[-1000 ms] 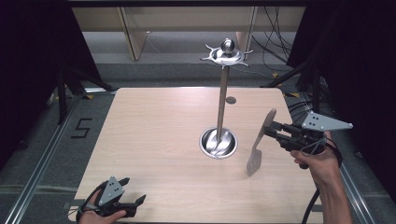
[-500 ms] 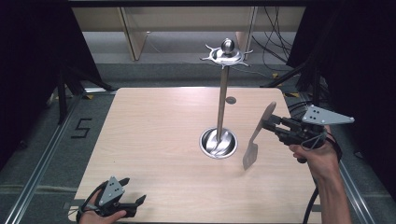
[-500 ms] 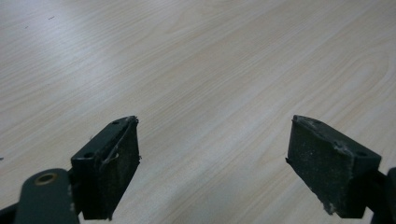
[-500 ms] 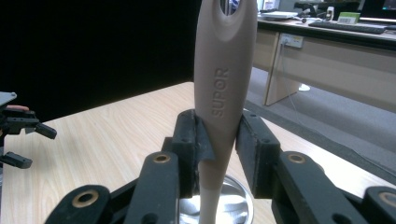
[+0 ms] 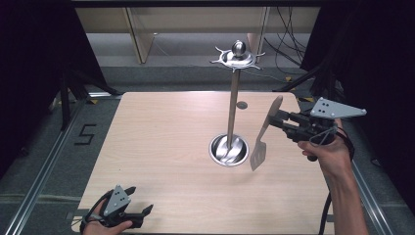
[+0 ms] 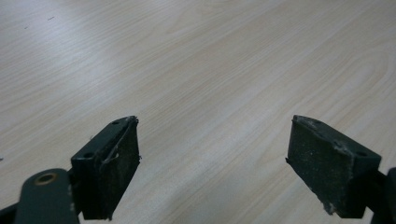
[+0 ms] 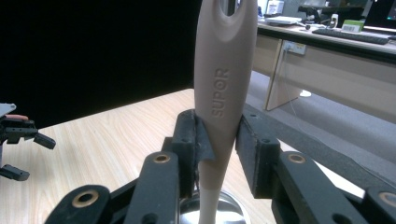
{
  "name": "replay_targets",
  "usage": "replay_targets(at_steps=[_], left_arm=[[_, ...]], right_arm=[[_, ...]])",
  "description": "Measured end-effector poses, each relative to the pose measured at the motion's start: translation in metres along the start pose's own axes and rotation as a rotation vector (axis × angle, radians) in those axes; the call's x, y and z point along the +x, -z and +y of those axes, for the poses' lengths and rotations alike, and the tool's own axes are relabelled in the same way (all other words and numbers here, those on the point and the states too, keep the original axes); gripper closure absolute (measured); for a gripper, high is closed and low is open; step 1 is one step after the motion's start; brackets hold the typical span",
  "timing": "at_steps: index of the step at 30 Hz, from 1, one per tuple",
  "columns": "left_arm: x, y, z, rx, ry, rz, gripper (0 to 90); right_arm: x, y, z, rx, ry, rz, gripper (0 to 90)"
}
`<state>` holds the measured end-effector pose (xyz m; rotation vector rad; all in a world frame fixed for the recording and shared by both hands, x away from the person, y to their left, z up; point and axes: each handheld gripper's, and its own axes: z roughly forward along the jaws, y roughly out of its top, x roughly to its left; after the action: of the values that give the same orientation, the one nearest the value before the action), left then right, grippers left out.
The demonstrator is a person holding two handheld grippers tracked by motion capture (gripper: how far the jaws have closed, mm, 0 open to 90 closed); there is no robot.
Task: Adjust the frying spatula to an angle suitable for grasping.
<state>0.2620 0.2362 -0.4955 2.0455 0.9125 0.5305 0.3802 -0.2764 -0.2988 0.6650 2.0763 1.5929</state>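
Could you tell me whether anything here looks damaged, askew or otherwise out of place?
Nothing serious. The spatula hangs tilted in the right gripper, blade down beside the stand, clear of the table; that looks deliberate. The left gripper has worn, frayed pads, open over bare wood.

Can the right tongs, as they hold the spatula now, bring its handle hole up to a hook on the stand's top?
Probably yes. The right tongs grip the spatula beside the stand, with open air up to the hooks; they must rise more.
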Motion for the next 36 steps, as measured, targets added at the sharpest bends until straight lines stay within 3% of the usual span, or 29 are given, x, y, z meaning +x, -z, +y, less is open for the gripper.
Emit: replay_targets(at_steps=[8, 10, 14, 16, 17, 20, 23, 24, 31, 36], left_arm=[[0.001, 0.0, 0.0, 0.007, -0.008, 0.001, 16.2], [0.0, 0.0, 0.0, 0.001, -0.001, 0.001, 16.2], [0.0, 0.0, 0.0, -0.003, 0.006, 0.0, 16.2], [0.0, 0.0, 0.0, -0.001, 0.011, 0.007, 16.2], [0.001, 0.001, 0.0, 0.007, -0.009, 0.009, 16.2], [0.0, 0.0, 0.0, -0.009, 0.008, 0.001, 16.2], [0.001, 0.001, 0.0, 0.007, -0.008, 0.008, 16.2], [0.0, 0.0, 0.0, -0.013, 0.006, 0.003, 16.2], [0.0, 0.0, 0.0, -0.006, 0.003, 0.004, 16.2], [-0.001, -0.001, -0.001, -0.016, 0.031, 0.003, 16.2]], right_arm=[[0.0, -0.008, 0.017, -0.005, -0.005, 0.015, 70.3], [-0.002, -0.01, 0.021, -0.012, 0.015, 0.006, 70.3], [-0.002, -0.016, 0.029, -0.004, -0.009, 0.019, 70.3], [-0.004, -0.018, 0.032, -0.011, 0.007, 0.016, 70.3], [-0.004, -0.019, 0.033, -0.011, -0.001, 0.014, 70.3], [-0.005, -0.022, 0.038, -0.01, 0.009, 0.019, 70.3], [-0.006, -0.024, 0.042, -0.008, 0.003, 0.014, 70.3], [-0.007, -0.025, 0.044, -0.015, 0.011, 0.009, 70.4], [-0.008, -0.029, 0.052, -0.006, 0.005, 0.009, 70.3], [-0.009, -0.033, 0.057, -0.003, 0.004, 0.015, 70.3]])
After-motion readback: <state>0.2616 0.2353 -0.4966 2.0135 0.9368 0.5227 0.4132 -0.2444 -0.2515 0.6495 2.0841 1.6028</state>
